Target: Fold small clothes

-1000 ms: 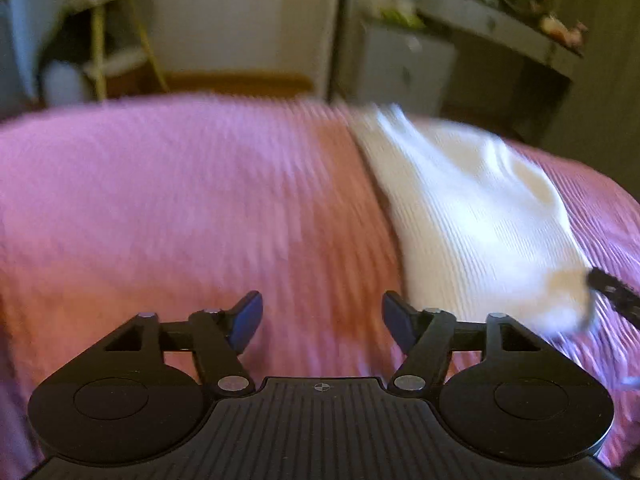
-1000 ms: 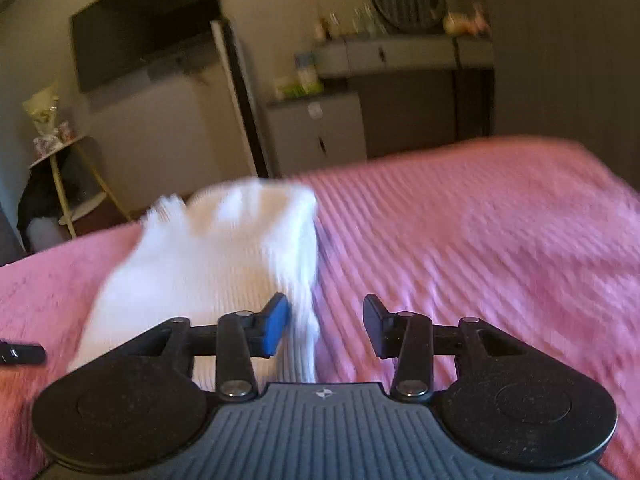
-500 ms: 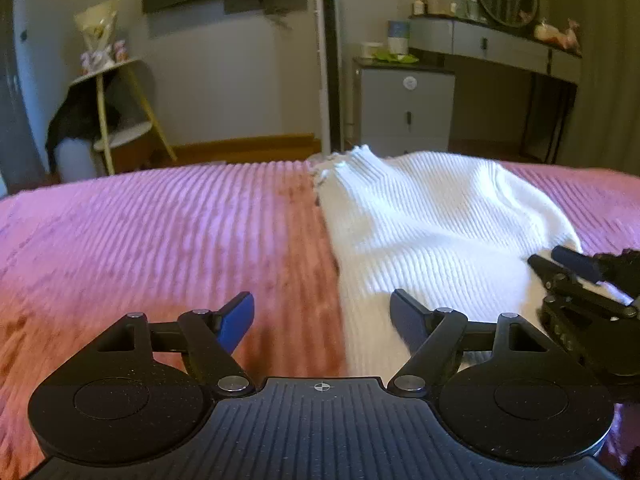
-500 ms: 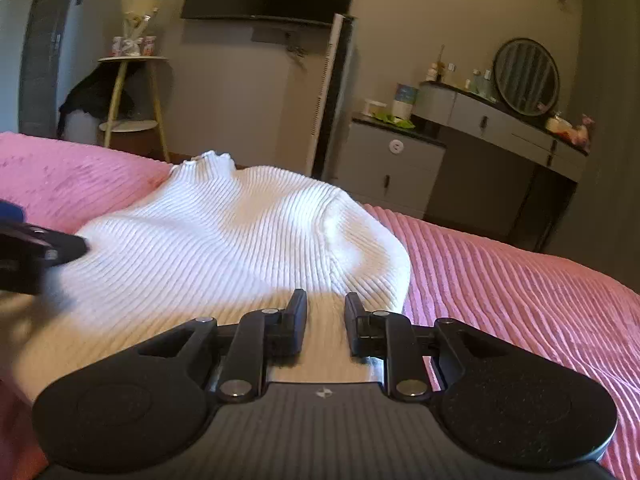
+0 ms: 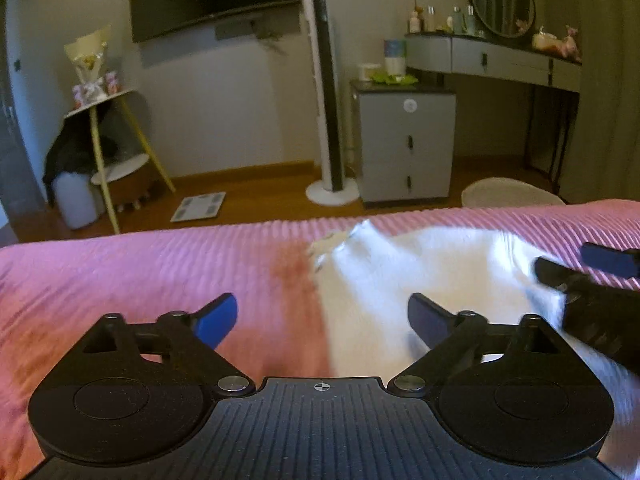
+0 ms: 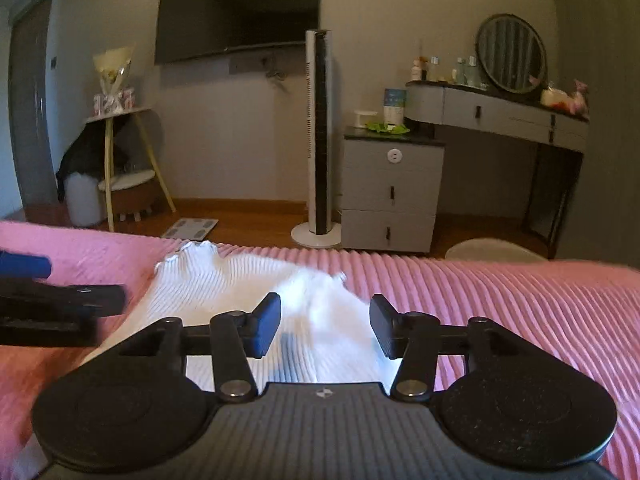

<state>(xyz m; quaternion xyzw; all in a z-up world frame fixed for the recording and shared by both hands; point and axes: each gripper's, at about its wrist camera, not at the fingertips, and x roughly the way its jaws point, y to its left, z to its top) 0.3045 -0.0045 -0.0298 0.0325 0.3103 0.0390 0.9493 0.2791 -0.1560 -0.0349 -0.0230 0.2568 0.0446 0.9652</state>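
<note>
On pink bed [image 5: 120, 276], white knit top [image 6: 224, 284] lies loose btwn folds; left gripper [image 5: 322, 320] fingers wide open, right gripper [image 6: 324, 326] fingers just opened, both empty. Next: re-grip an edge.

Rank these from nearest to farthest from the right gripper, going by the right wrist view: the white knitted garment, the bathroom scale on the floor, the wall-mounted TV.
1. White knitted garment: on the pink bedspread, directly under the right gripper.
2. Bathroom scale: on the wooden floor past the bed's far edge, left of centre.
3. Wall-mounted TV: high on the far wall, above the scale.
</note>
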